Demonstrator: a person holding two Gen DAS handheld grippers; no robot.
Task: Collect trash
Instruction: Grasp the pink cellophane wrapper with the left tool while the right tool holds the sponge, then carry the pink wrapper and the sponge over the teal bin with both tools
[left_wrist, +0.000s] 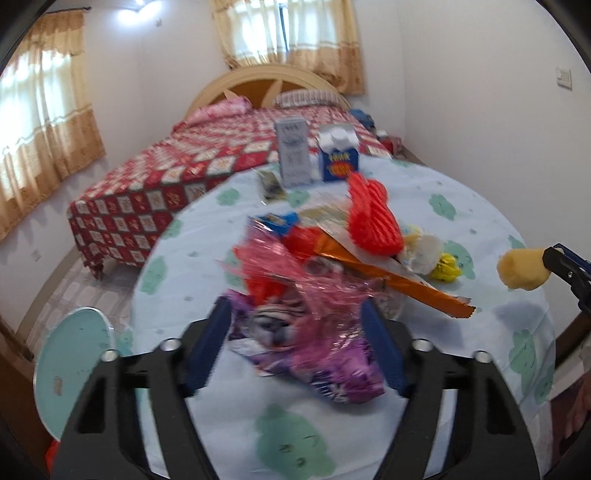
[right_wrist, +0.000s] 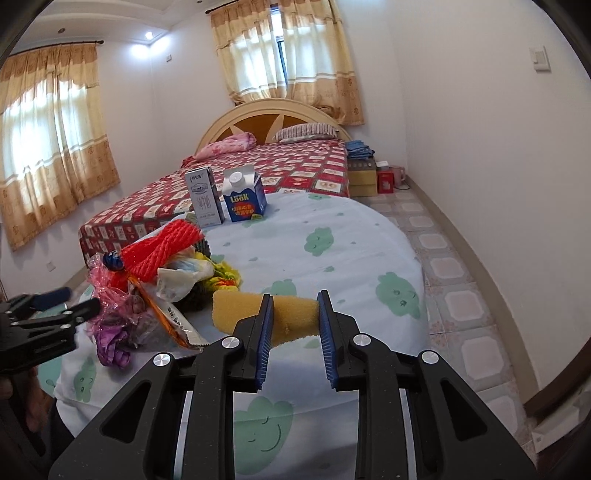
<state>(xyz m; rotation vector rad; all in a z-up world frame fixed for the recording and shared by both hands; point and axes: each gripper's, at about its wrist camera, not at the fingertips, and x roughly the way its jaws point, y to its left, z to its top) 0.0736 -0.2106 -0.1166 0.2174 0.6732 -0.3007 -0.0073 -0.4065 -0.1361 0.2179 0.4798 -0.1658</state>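
— Looking along the left gripper (left_wrist: 295, 339) first: what sits between its blue pads?

— A crumpled pink and purple wrapper (left_wrist: 310, 343), lying on the round table (left_wrist: 480, 206) with its pale cloth of green cloud shapes. The jaws stand apart on either side of it; the picture is blurred there, so I cannot tell whether the pads press on it or only flank it.

— And the rest of the trash?

— Just beyond the wrapper lies the heap: a red foam net (left_wrist: 373, 218), an orange foil strip (left_wrist: 402, 284) pointing toward the right, a white crumpled bag (left_wrist: 424, 251) and a yellow scrap (left_wrist: 448, 267). At the far edge of the table stand a grey carton (left_wrist: 293, 153) and a blue carton (left_wrist: 338, 157), both upright, side by side. Behind them is a bed (left_wrist: 155, 192) with a red patterned cover. At the right edge the right gripper (left_wrist: 543, 266) comes in, carrying a yellow sponge (left_wrist: 521, 269).

— Now the right wrist view?

— The right gripper (right_wrist: 295, 317) is closed on the yellow sponge (right_wrist: 258, 312), which is pinched across its middle and sticks out to the left, lifted above the cloth. The heap, with the red foam net (right_wrist: 166, 247) on top, lies to the left, and the left gripper (right_wrist: 62, 306) reaches into it from the left edge. The grey carton (right_wrist: 205, 201) and blue carton (right_wrist: 243, 199) stand beyond, near the bed (right_wrist: 295, 166).
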